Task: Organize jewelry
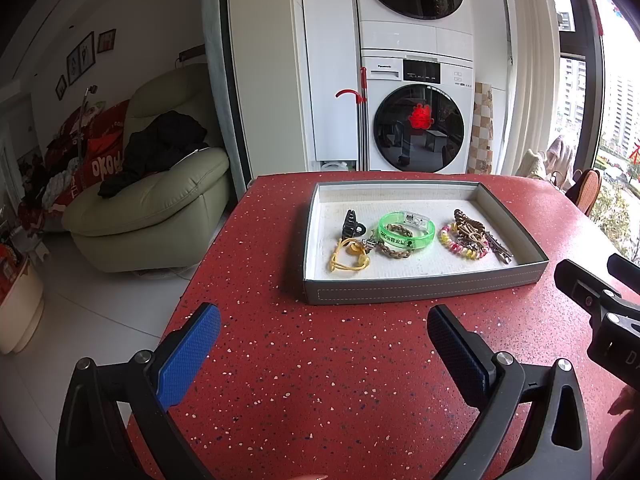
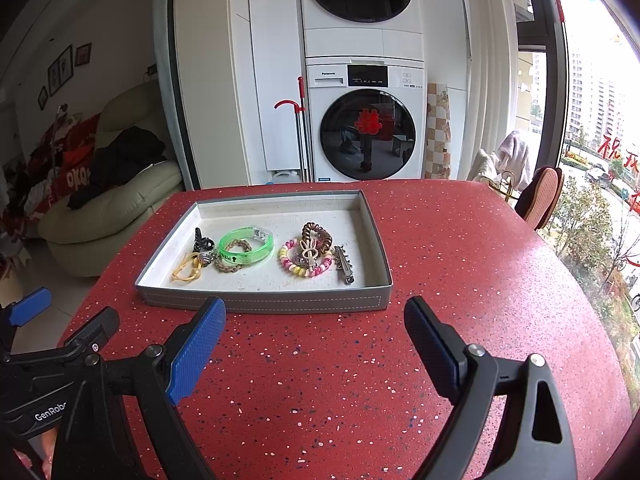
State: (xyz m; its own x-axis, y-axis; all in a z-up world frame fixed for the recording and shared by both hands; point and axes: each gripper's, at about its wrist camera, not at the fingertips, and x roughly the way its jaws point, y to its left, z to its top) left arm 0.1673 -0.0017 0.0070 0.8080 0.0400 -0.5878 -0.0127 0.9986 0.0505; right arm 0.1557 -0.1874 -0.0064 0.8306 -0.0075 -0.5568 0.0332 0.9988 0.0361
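Observation:
A grey tray (image 1: 424, 290) (image 2: 264, 304) with a white lining sits on the red speckled table. In it lie a black claw clip (image 1: 352, 224), a yellow elastic (image 1: 348, 258), a braided brown bracelet (image 1: 394, 250), a green bangle (image 1: 406, 230) (image 2: 246, 246), a pink-yellow spiral hair tie (image 1: 462, 246) (image 2: 306, 262), a brown clip (image 1: 470, 224) and a metal barrette (image 1: 498, 246) (image 2: 344, 264). My left gripper (image 1: 324, 330) is open and empty, in front of the tray. My right gripper (image 2: 314, 322) is open and empty, just before the tray's front wall.
The red table (image 1: 320, 380) ends at the left above a white floor. A green sofa (image 1: 160, 200) stands to the left. Stacked washing machines (image 1: 416, 120) stand behind the table. A chair back (image 2: 540, 196) and a window are at the right.

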